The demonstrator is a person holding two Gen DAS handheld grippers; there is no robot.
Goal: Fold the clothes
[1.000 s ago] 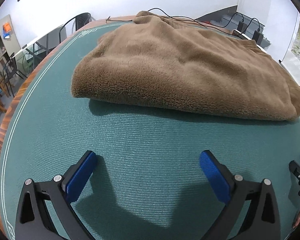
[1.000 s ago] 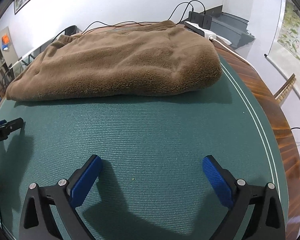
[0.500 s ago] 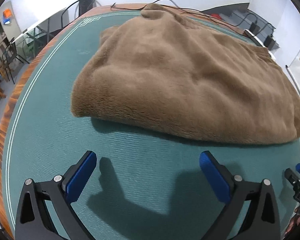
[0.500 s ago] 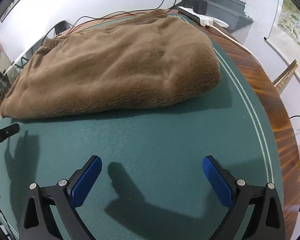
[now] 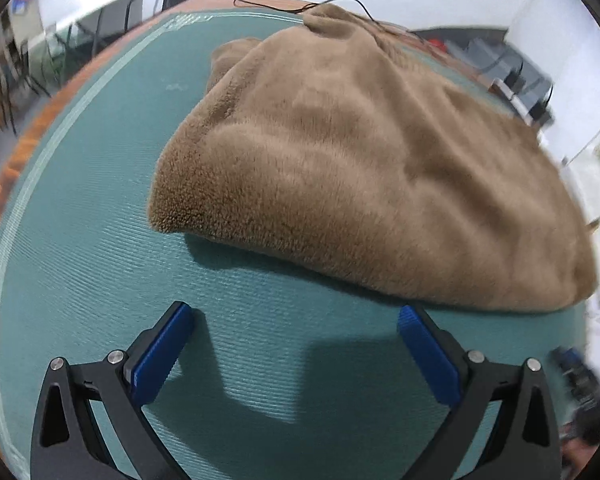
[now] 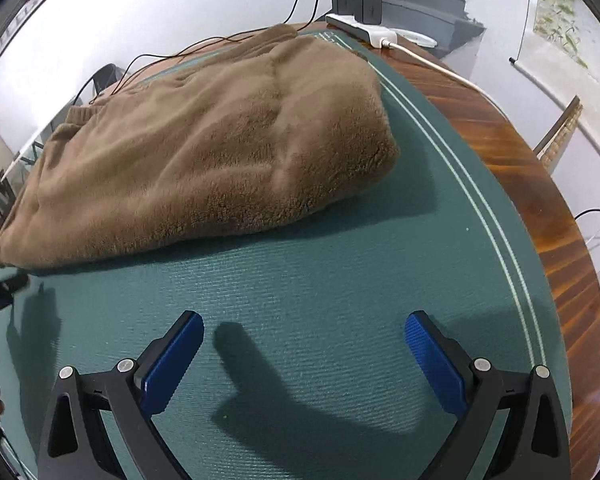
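Observation:
A folded brown fleece garment lies on the green table mat, thick and lumpy, with a rounded fold along its near edge. My left gripper hovers open above the mat just short of that near edge, nothing between its blue pads. In the right wrist view the same garment stretches from far right to near left. My right gripper is open over bare mat, clear of the fabric. The left gripper's tip shows at the left edge there.
The table has a wooden rim on the right. A white power strip with chargers and black cables sits at the far edge behind the garment. Chairs stand beyond the table's far left.
Both grippers have risen and tilted to look down on the garment from higher up. They stay open. The garment has not moved.

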